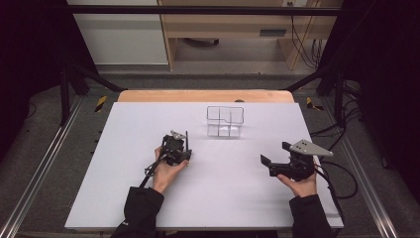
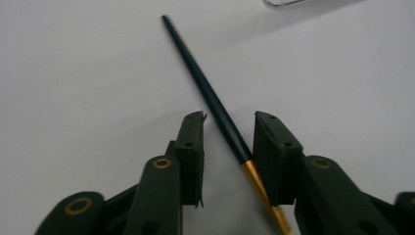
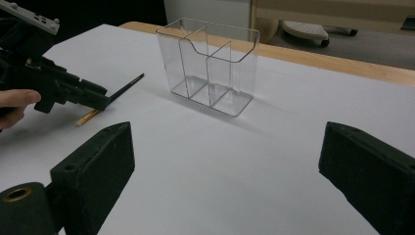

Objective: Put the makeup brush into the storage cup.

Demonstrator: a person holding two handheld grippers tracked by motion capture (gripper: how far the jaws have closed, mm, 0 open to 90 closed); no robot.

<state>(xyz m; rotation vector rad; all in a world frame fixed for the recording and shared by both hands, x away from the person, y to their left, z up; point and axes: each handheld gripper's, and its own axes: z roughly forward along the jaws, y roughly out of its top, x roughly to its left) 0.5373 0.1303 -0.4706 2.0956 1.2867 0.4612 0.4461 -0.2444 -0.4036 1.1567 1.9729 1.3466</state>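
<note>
Eyes on the paintbrush: a slim dark handle with a gold ferrule, lying flat on the white surface. In the left gripper view it runs on a slant, its thin tail end toward 11 o'clock and the gold ferrule down near 5 o'clock, passing right between the 2 black jaws. The left tongs straddle it just where the dark handle meets the gold. The right-hand jaw sits tight beside the handle, the left-hand jaw is clear of it with white surface showing in the gap, so there is no clamp yet: the jaws are apart, narrow, with the brush between them.

In the high view the left tongs are at about the middle of the surface, a little toward 9 o'clock, pointing down at it, held from 6 o'clock by a hand in a dark sleeve.

Up toward 12 o'clock from there, near but apart from the brush, stands the clear plastic organizer, upright, with 3 compartments visible in the right gripper view, all see-through.

Out at 3 o'clock the right tongs are held low, well apart from brush and organizer. Their jaws are spread wide, gripping nothing, pointing across toward the organizer.
</note>
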